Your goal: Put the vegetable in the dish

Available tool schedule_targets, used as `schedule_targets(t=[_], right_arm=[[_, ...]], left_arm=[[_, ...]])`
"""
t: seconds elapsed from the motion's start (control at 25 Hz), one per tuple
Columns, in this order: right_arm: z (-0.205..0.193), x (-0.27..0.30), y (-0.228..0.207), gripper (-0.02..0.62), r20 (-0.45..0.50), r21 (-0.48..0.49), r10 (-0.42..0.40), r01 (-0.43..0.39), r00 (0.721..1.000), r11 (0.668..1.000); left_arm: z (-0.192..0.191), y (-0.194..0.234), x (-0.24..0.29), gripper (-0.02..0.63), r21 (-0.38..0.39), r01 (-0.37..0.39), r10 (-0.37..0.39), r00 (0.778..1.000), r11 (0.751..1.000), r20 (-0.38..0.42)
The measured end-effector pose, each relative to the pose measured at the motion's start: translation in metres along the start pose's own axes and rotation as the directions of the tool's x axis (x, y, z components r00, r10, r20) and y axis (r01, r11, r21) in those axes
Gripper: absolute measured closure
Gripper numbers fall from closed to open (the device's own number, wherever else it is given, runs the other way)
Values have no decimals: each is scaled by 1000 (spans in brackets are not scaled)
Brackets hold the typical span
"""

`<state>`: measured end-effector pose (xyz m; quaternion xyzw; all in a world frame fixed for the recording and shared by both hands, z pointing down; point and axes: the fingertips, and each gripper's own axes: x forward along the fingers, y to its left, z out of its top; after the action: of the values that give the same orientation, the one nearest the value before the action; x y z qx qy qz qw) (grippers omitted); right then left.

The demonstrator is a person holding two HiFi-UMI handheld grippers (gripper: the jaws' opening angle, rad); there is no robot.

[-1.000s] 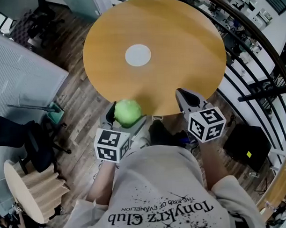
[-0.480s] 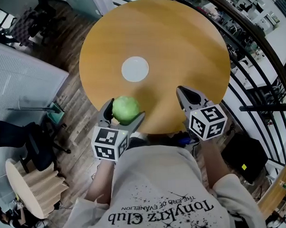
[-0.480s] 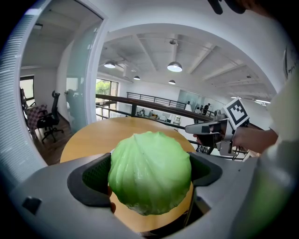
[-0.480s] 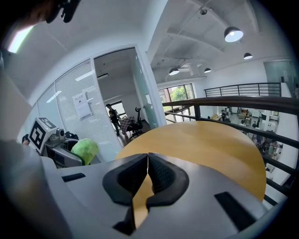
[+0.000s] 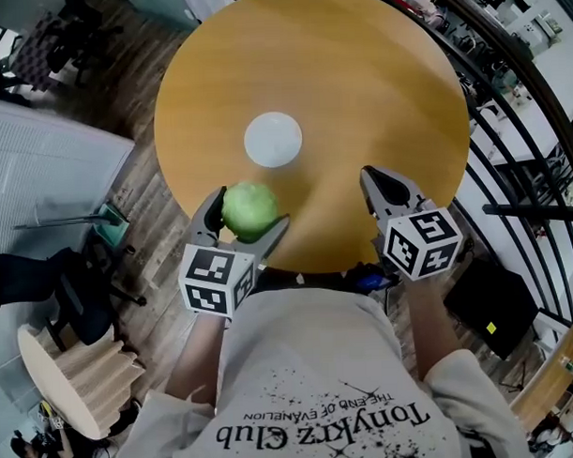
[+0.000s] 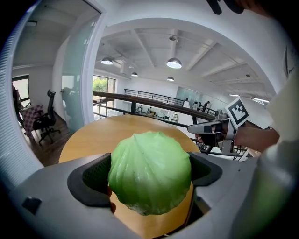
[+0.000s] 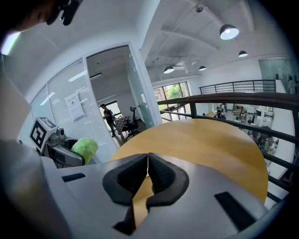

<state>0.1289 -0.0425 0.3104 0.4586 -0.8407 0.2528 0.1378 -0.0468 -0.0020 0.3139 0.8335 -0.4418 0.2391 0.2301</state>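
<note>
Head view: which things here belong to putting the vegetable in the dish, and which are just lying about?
In the job: round green cabbage, clamped in the left gripper; small white round dish on the round wooden table.
Lying about: right gripper, shut and empty; black office chair; black box on the floor; black metal railing.

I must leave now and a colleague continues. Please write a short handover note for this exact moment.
Left gripper: shut on the cabbage, held over the table's near edge.
Right gripper: shut, empty, over the same edge.
Dish: white, empty, near the table's middle, beyond the cabbage.
Done: cabbage grasped and lifted.
To do: carry it forward over the dish, lower, open.
</note>
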Motion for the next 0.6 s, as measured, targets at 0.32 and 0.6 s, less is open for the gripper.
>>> schedule_targets(t=[0.32, 0.6], right_arm=[[-3, 18, -1, 569, -25, 28, -31, 32, 999, 999], [5, 47, -8, 570, -40, 15, -38, 39, 998, 999]], left_arm=[[2, 21, 19, 112, 25, 33, -32, 998, 999, -45], [4, 40, 43, 112, 39, 53, -50, 996, 998, -74]])
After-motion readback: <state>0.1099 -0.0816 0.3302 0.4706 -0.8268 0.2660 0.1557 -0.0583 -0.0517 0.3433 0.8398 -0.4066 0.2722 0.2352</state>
